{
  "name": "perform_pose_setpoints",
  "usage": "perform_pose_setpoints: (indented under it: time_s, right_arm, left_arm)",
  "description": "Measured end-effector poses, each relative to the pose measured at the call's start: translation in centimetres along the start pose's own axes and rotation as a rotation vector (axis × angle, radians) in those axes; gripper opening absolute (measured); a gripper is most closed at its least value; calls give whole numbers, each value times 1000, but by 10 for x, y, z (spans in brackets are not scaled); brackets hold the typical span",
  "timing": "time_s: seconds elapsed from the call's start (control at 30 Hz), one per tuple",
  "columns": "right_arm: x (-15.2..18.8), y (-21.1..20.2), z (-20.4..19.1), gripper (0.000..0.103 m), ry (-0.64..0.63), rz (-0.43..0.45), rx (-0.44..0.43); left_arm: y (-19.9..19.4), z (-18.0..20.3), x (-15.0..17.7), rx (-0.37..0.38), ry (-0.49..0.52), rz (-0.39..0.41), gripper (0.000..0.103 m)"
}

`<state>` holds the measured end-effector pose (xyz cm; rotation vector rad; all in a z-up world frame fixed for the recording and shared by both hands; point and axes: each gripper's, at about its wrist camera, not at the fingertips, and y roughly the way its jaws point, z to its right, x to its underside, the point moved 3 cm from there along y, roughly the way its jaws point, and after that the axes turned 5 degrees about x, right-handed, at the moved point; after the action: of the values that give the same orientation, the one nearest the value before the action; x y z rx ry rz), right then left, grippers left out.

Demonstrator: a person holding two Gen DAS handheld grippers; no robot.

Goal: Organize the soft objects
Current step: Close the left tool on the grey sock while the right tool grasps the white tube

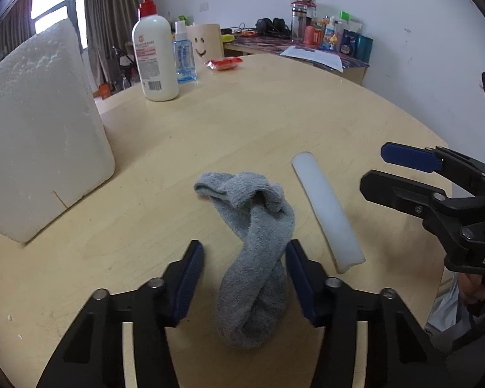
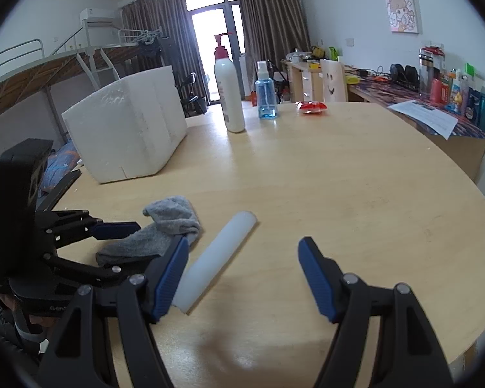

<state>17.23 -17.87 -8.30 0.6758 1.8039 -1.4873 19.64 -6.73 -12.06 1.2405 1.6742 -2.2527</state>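
Crumpled grey sock [image 1: 253,252] between spread left fingers [image 1: 190,278]; right fingers [image 2: 317,278] likewise apart.

A grey sock [image 1: 253,252] lies crumpled and twisted on the table [image 1: 274,123], cuff end bunched up. Just beside it lies a flat, translucent white soft strip [image 1: 326,210], slightly bowed.

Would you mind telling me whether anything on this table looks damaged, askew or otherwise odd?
The grey sock lies twisted and crumpled between the open fingers of the left tool, not flat. The white foam box has a small notch cut in its lower edge. Nothing looks spilled; the white foam strip lies flat beside the sock.
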Motion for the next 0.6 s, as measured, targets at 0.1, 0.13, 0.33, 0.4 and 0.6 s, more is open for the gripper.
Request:
perform_pose_setpoints:
  time_s: [0.1,0.13,0.33,0.4,0.6]
  right_arm:
    - [-1,1,0,75,0,0,-3]
    - [0,1,0,75,0,0,-4]
    - [2,4,-2,75,-5,-7,-5]
    - [2,4,-2,74,-3,-11,-7]
    - [3,5,-9,75,-16,-23,-6]
  left_arm:
    - [0,4,0,0,19,-1,38]
    - [0,5,0,3,23,-2,37]
    - [-1,7,-1,14,35,4,20]
    - [-1,6,-3,10,32,11,18]
    - [-6,3,-5,0,16,33,15]
